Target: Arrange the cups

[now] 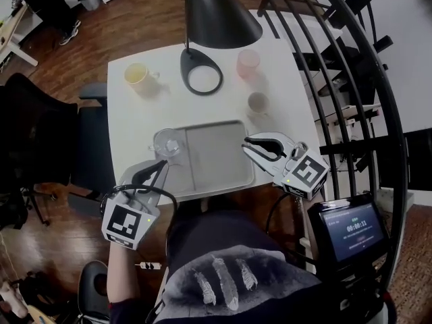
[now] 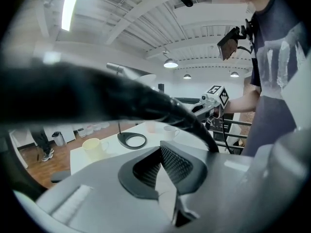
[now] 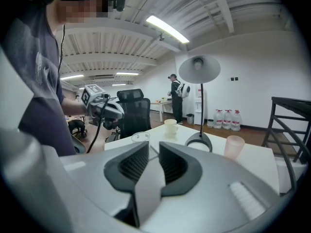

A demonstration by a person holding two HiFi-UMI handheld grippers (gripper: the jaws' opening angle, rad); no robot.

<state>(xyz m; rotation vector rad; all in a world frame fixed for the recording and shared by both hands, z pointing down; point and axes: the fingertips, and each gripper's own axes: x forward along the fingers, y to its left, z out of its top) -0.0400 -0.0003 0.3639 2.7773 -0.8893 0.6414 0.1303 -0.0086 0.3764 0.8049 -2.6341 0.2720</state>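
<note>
A grey tray point(image 1: 216, 160) lies at the near edge of the white table, with a clear glass cup point(image 1: 167, 142) standing in its far left corner. My left gripper point(image 1: 162, 165) is shut on the tray's left rim point(image 2: 97, 198). My right gripper point(image 1: 248, 146) is at the tray's right rim point(image 3: 218, 198), its jaws slightly apart with the rim between them. Off the tray stand a yellow mug point(image 1: 138, 75) at the far left, a pink cup point(image 1: 248, 62) at the far right, and a beige mug point(image 1: 258, 102) nearer the tray.
A black desk lamp has its base point(image 1: 201, 73) at the table's far middle and its shade point(image 1: 216, 12) above. A black railing point(image 1: 351, 79) runs along the right. A dark office chair point(image 1: 40, 133) stands at the left. A black cable point(image 2: 146, 101) crosses the left gripper view.
</note>
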